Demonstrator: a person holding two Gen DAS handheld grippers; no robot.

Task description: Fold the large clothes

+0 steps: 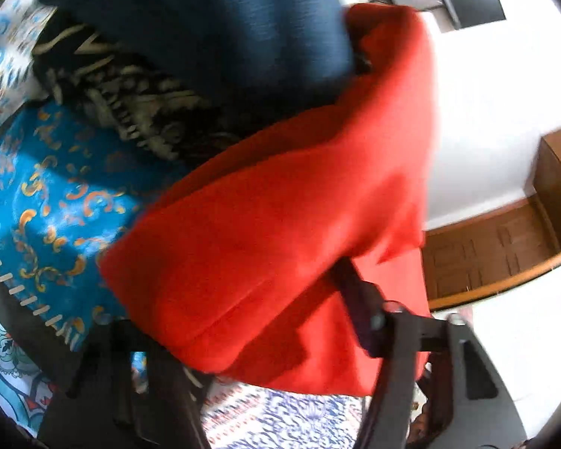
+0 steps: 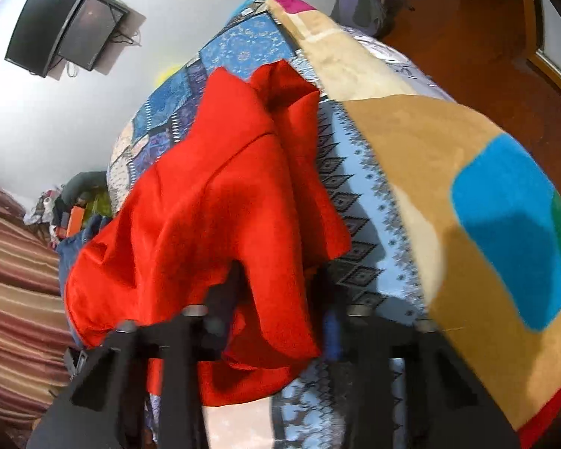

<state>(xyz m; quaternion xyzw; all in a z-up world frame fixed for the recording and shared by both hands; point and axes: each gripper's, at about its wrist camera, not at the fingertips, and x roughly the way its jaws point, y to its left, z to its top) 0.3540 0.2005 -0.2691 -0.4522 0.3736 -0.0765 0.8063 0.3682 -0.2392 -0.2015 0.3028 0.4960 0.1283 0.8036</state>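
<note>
Left wrist view. Your left gripper (image 1: 243, 321): jaws part-way apart, a fold of the red garment (image 1: 280, 217) lying between them; one finger (image 1: 359, 299) shows against the cloth, the other is hidden beneath it, so you cannot tell whether the pads press. The garment is bunched over a turquoise patterned spread (image 1: 56, 194), beside a dark blue cloth (image 1: 213, 30) and a black-and-cream patterned cloth (image 1: 131, 104). Wooden frame (image 1: 505, 247) at right.

Right wrist view. Your right gripper (image 2: 276, 299): jaws narrow, clamped on a hanging fold of the same red garment (image 2: 213, 194), which drapes over a blue patchwork bedcover (image 2: 355, 202). Tan blanket with coloured blocks (image 2: 448, 157) lies just beside it. Striped fabric (image 2: 15, 280) at left; dark screen (image 2: 56, 18) on the wall.
</note>
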